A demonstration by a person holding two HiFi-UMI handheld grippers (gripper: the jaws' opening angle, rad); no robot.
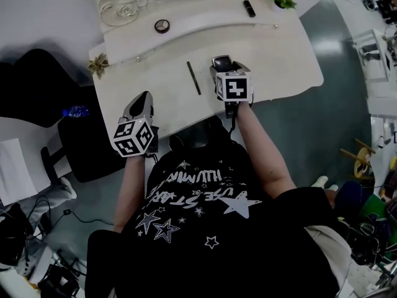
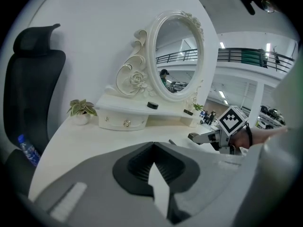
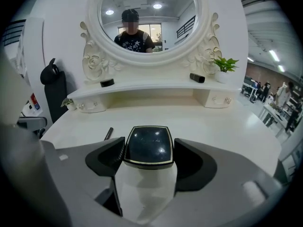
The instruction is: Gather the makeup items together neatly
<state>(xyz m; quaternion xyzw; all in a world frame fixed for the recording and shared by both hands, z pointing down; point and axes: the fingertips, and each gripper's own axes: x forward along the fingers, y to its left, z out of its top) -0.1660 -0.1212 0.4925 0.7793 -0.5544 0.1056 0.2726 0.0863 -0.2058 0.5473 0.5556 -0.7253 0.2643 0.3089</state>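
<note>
White desk is backed by an oval mirror at the far edge, above a raised shelf. Right tongs are clamped on a black compact, held over mid-desk. Left tongs are closed and empty, positioned at the near left edge. A dark pencil is laid just left of the compact. A round pot and a black tube are seen on the shelf, well apart

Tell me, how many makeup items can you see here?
4: a black compact held in the right gripper's jaws, a pencil on the tabletop, a round pot at the shelf's left, a dark tube at its right. Others may be hidden.
</note>
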